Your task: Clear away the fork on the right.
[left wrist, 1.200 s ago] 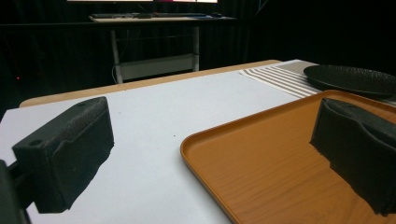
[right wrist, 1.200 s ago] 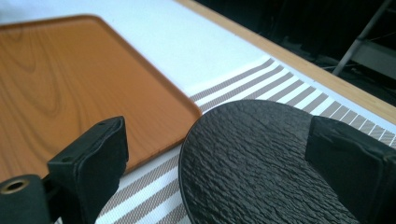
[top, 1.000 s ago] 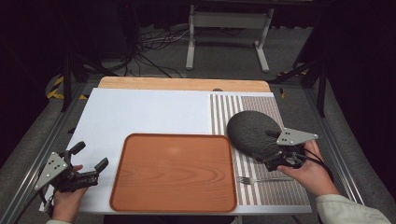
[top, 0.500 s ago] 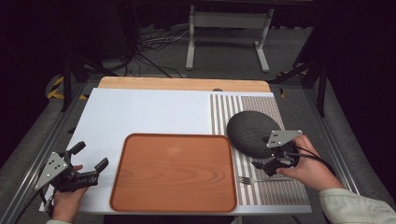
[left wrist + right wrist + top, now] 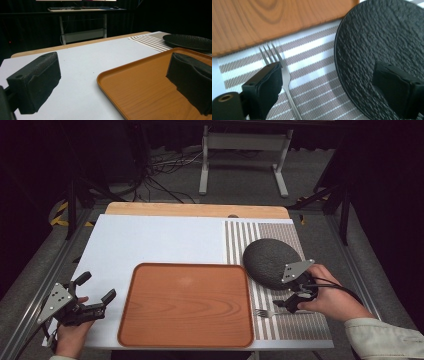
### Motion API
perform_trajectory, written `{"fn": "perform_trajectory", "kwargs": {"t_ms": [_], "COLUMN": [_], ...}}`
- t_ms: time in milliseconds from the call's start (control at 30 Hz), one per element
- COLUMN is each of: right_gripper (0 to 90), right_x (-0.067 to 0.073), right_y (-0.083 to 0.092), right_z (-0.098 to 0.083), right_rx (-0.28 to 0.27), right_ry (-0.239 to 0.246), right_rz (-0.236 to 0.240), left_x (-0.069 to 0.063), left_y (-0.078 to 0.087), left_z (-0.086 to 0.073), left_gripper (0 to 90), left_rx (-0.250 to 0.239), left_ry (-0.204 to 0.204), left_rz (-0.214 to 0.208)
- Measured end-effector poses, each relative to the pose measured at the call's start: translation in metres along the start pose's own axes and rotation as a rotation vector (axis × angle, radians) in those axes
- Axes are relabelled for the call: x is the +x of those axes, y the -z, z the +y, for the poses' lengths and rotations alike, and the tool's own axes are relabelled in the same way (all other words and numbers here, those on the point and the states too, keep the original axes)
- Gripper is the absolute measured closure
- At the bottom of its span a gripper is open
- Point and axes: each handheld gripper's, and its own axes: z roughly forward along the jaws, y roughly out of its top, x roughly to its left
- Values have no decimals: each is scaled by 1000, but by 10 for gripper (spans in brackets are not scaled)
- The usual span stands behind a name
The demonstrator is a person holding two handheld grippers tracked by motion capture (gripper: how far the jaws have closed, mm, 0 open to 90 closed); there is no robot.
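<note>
Your right tongs [image 5: 296,296] hang wide over the fork [image 5: 284,82] — one jaw above the plate [image 5: 270,261]. Left tongs [image 5: 95,290] wide too, nr tray [image 5: 186,304].

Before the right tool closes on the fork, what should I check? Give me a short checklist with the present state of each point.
1. Right tool open: ok, jaws wide apart.
2. Fork between the jaws: not ok, it lies beside one jaw, partly under it.
3. Plate clear of the jaws: not ok, the other jaw hangs over its rim.
4. Fork flat on the striped mat: ok.
5. Tray free to receive: ok.
6. Left tool away from the work: ok, open beside the tray.
</note>
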Motion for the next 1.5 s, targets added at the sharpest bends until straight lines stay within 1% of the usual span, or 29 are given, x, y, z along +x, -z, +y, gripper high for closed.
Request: {"fn": "perform_trajectory", "kwargs": {"t_ms": [67, 167, 200, 300, 467, 500, 600, 700, 767, 800, 867, 900, 933, 967, 1000, 1067, 1100, 1167, 1233, 1267, 1333, 1367, 1400, 1433, 1467, 1500], "right_gripper": [106, 108, 108, 119, 139, 138, 139, 138, 139, 145, 145, 147, 158, 186, 199, 220, 220, 224, 250, 263, 279, 292, 301, 310, 334, 356], "right_x": [1, 1, 1, 2, 4, 5, 5, 7, 7, 8, 9, 9, 10, 11, 13, 15, 15, 16, 16, 17, 17, 18, 18, 18, 18, 18], "right_y": [-1, -2, -2, -3, -7, -8, -11, -14, -15, -16, -17, -18, -18, -19, -20, -22, -22, -25, -27, -27, -29, -30, -31, -32, -33, -32], "right_z": [0, 0, 0, 1, 1, 0, 0, -2, -3, -4, -4, -5, -5, -6, -7, -8, -8, -10, -11, -12, -12, -13, -13, -13, -13, -13], "right_rx": [18, 47, 47, 80, 119, 126, 137, 163, 171, 188, 193, 201, 211, 222, 240, 266, 266, 275, 286, 301, 320, 330, 336, 334, 335, 346], "right_ry": [-2, 13, 13, 24, 48, 47, 67, 53, 56, 58, 59, 57, 63, 52, 46, 62, 62, 84, 111, 116, 141, 137, 144, 147, 158, 149], "right_rz": [13, 20, 20, 43, 65, 73, 88, 100, 106, 113, 111, 117, 124, 131, 154, 164, 164, 175, 196, 203, 212, 213, 222, 220, 230, 232], "left_x": [0, 0, 0, 0, 1, 1, 0, 0, 0, 0, 0, 0, 0, 0, 0, 0, 0, 0, 0, 0, 0, 0, 0, 0, 0, 0], "left_y": [0, 0, 0, 0, 0, 0, -1, -2, -2, -2, -2, -3, -3, -3, -3, -3, -3, -3, -3, -3, -3, -3, -3, -3, -3, -3], "left_z": [0, 0, 0, 0, 1, 1, 1, 1, 1, 1, 1, 1, 1, 1, 1, 1, 1, 1, 1, 1, 1, 1, 1, 1, 1, 1], "left_gripper": [2, 2, 2, 1, 2, 2, 2, 1, 2, 2, 1, 1, 1, 2, 2, 2, 2, 2, 2, 2, 2, 2, 1, 1, 2, 1], "left_rx": [0, 0, 0, -1, 2, 2, -1, -2, -2, -2, -2, -1, -2, -3, -3, -2, -2, -1, -1, -1, 0, 1, 1, 1, 0, 0], "left_ry": [0, 1, 1, 1, -3, -4, -1, -2, 0, -1, -1, -2, -1, 0, 1, 2, 3, 3, 3, 3, 3, 4, 4, 2, 2, 3], "left_rz": [0, -1, -1, -1, -3, -3, -6, -5, -5, -6, -7, -8, -7, -7, -7, -8, -8, -9, -9, -10, -10, -11, -12, -11, -10, -10]}}
